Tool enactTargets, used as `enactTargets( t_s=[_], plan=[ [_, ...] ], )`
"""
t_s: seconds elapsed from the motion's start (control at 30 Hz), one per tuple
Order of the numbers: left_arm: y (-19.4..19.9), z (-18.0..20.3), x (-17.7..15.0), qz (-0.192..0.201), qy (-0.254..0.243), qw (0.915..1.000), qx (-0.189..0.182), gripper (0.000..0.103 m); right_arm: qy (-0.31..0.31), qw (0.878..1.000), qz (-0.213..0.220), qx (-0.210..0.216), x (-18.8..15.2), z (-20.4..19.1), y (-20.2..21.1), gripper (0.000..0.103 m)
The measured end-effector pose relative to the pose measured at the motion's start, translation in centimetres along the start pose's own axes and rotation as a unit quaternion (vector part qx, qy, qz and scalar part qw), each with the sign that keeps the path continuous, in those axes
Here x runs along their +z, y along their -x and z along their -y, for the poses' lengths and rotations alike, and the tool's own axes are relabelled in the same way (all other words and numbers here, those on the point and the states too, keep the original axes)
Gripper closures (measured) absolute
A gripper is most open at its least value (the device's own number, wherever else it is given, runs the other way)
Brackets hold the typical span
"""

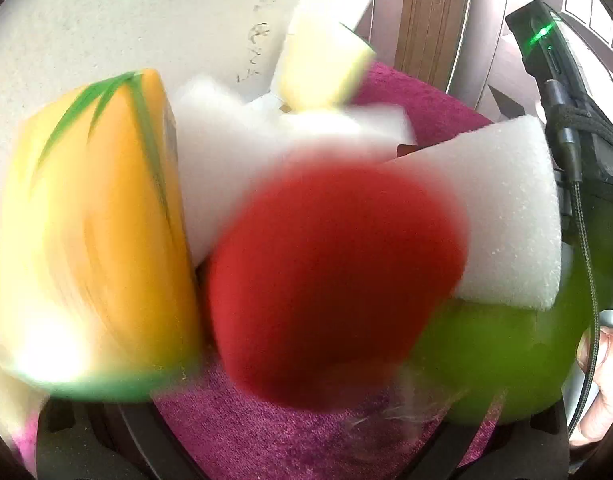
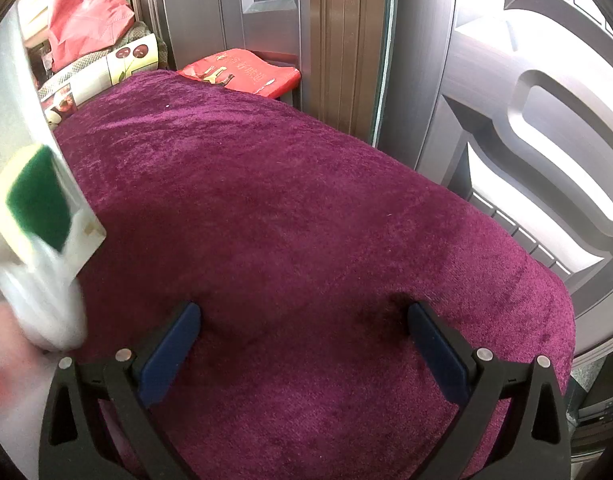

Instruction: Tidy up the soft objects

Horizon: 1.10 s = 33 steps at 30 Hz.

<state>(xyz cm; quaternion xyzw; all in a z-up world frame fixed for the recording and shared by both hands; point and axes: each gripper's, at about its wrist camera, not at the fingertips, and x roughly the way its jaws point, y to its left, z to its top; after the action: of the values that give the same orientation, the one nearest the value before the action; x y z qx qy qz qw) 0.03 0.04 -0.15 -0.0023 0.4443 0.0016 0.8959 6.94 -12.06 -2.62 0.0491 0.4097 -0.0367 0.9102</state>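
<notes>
The left wrist view is filled with blurred soft objects close to the lens: a red ball, a green ball, an orange-yellow sponge with green edging, white foam blocks, and a small yellow sponge higher up. They sit over a purple cloth. My left gripper's fingertips are hidden behind them; only dark parts show at the bottom edge. My right gripper hangs open and empty over the cloth. At its left a yellow-green sponge and blurred white foam lie against a tilted white panel.
A black device with a green light and a hand are at the right edge of the left wrist view. Behind the cloth are a red bag, a red packet and a metal door.
</notes>
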Motion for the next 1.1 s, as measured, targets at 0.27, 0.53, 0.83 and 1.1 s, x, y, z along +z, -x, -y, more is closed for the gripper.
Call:
enactTargets(
  t_s=[0.27, 0.53, 0.83, 1.1],
  plan=[
    [0.02, 0.25, -0.04, 0.0, 0.0, 1.0, 0.0, 0.001, 0.0, 1.0, 0.0, 0.0, 0.03, 0.0, 0.05, 0.0],
    [0.01, 0.26, -0.04, 0.0, 0.0, 1.0, 0.0, 0.001, 0.0, 1.0, 0.0, 0.0, 0.05, 0.06, 0.07, 0.0],
    [0.02, 0.26, -0.04, 0.0, 0.0, 1.0, 0.0, 0.001, 0.0, 1.0, 0.0, 0.0, 0.05, 0.06, 0.07, 0.0],
    [0.02, 0.25, -0.04, 0.0, 0.0, 1.0, 0.0, 0.001, 0.0, 1.0, 0.0, 0.0, 0.05, 0.04, 0.07, 0.0]
  ],
)
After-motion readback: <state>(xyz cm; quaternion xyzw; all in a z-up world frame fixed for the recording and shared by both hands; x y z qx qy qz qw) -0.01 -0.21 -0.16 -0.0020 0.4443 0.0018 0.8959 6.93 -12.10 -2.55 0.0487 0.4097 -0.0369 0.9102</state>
